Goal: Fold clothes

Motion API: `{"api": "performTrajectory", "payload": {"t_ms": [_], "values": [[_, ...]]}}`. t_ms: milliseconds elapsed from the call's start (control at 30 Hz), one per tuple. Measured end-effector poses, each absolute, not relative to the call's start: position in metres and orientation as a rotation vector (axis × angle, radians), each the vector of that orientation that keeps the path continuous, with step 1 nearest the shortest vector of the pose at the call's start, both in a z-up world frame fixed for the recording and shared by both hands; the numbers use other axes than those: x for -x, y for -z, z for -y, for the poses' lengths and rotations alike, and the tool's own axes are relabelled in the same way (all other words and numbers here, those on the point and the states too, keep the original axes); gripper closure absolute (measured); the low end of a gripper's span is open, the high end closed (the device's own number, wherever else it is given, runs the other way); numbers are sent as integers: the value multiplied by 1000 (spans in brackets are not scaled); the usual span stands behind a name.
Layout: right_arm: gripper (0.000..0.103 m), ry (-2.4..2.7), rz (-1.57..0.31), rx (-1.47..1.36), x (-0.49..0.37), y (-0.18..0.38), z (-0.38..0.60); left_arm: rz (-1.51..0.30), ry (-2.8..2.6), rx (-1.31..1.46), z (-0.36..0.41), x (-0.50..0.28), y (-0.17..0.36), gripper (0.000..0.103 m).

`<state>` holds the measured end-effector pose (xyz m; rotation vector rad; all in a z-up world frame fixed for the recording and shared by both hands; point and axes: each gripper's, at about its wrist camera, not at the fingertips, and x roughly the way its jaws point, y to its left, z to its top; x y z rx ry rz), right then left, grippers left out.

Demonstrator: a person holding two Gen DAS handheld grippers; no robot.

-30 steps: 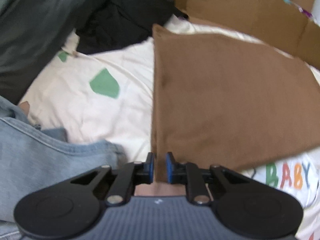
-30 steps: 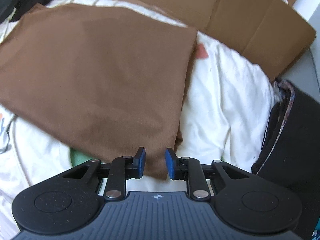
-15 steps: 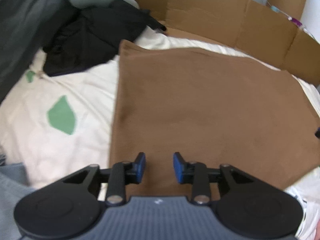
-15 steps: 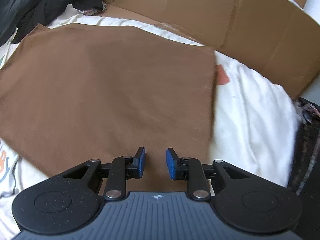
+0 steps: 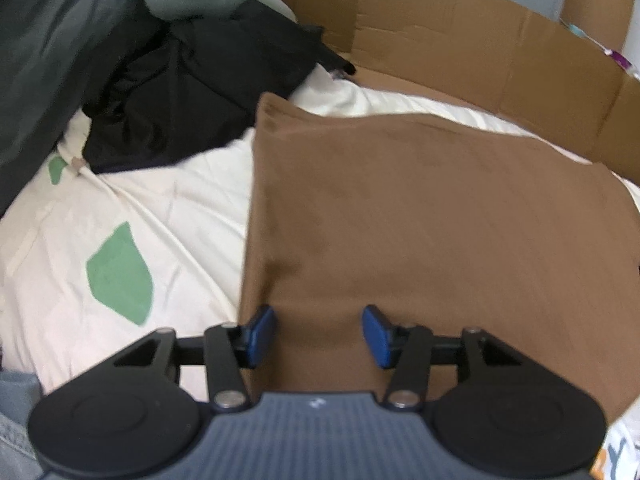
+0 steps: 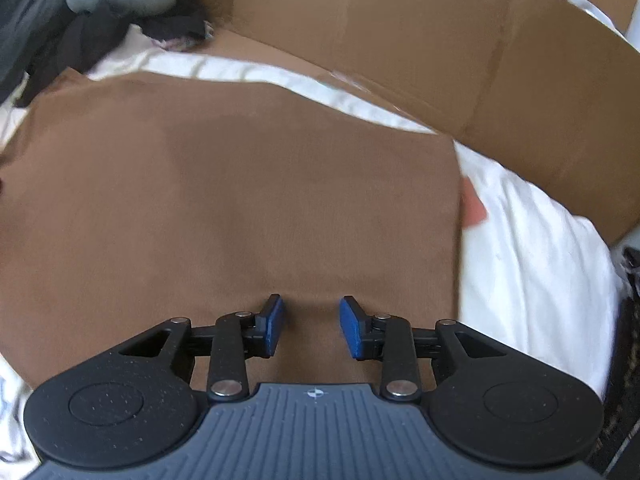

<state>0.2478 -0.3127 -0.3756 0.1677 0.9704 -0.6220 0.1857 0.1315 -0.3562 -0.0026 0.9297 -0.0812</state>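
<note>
A brown garment (image 5: 420, 216) lies folded flat in a rectangle on a white bedsheet (image 5: 168, 208); the right wrist view shows it too (image 6: 240, 200). My left gripper (image 5: 319, 334) hovers over the garment's near left edge, its jaws opening, blue pads apart, nothing pinched between them. My right gripper (image 6: 312, 328) sits over the garment's near right part, jaws also opening, with only flat cloth seen beneath the gap. Whether either set of fingers touches the cloth I cannot tell.
A heap of black and dark grey clothes (image 5: 168, 92) lies at the far left. Cardboard walls (image 6: 440, 40) stand along the far side. Blue denim (image 5: 16, 420) shows at the lower left. A dark item (image 6: 628, 320) lies off the sheet's right edge.
Both grippers let go of the garment's near edge and spread their pads wider. Both moved forward over the brown cloth, which now lies flat.
</note>
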Motion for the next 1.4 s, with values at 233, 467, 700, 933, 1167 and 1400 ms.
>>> {"api": "performTrajectory", "payload": {"t_ms": [233, 467, 700, 933, 1167, 1400], "values": [[65, 521, -950, -168, -289, 380, 303, -912, 18, 9, -143, -183, 349, 72], [65, 477, -944, -136, -328, 388, 302, -924, -31, 65, -165, -158, 328, 60], [65, 473, -930, -121, -340, 382, 306, -973, -91, 220, -194, -109, 321, 60], [65, 424, -906, -110, -355, 375, 297, -1007, -100, 444, -210, -75, 334, 61], [65, 382, -898, -100, -369, 373, 288, -995, -57, 580, -210, -73, 351, 60], [65, 336, -890, -111, -379, 371, 281, -1006, -52, 699, -210, -72, 374, 58]]}}
